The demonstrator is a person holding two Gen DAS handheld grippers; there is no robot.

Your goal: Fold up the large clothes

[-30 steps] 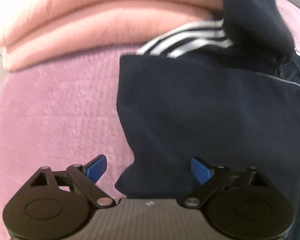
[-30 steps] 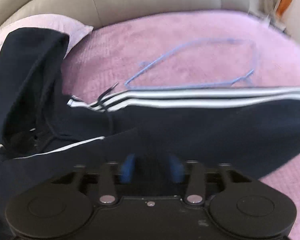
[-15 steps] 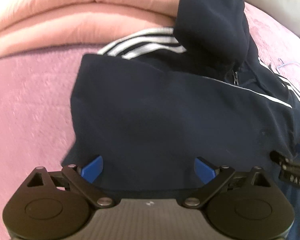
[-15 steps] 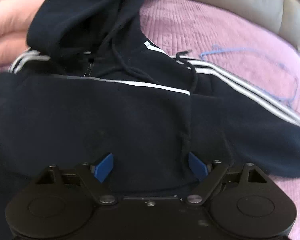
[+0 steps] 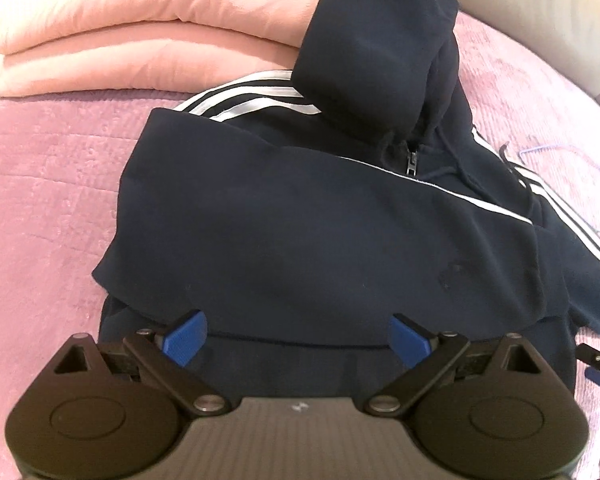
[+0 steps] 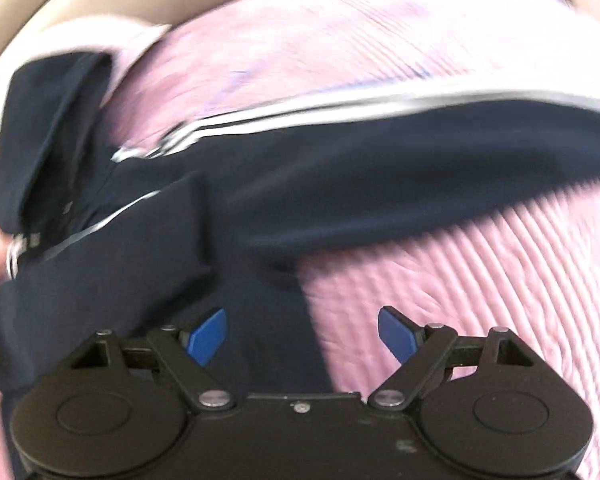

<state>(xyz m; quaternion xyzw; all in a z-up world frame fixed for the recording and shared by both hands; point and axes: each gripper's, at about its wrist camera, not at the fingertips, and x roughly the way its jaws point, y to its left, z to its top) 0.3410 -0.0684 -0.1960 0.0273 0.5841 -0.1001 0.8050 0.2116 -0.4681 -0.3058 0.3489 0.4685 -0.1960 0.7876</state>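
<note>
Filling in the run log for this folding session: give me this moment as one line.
stage: mid-fold | left claw: open, over navy hoodie | right claw: open, at hoodie's edge | surface: pink bedspread

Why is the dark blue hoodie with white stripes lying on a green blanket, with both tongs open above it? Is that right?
Almost right. The blanket is pink, not green, as the left wrist view shows. The rest holds: the dark blue hoodie has white stripes, and both the left tongs and the right tongs stand open above it, gripping nothing.
</note>
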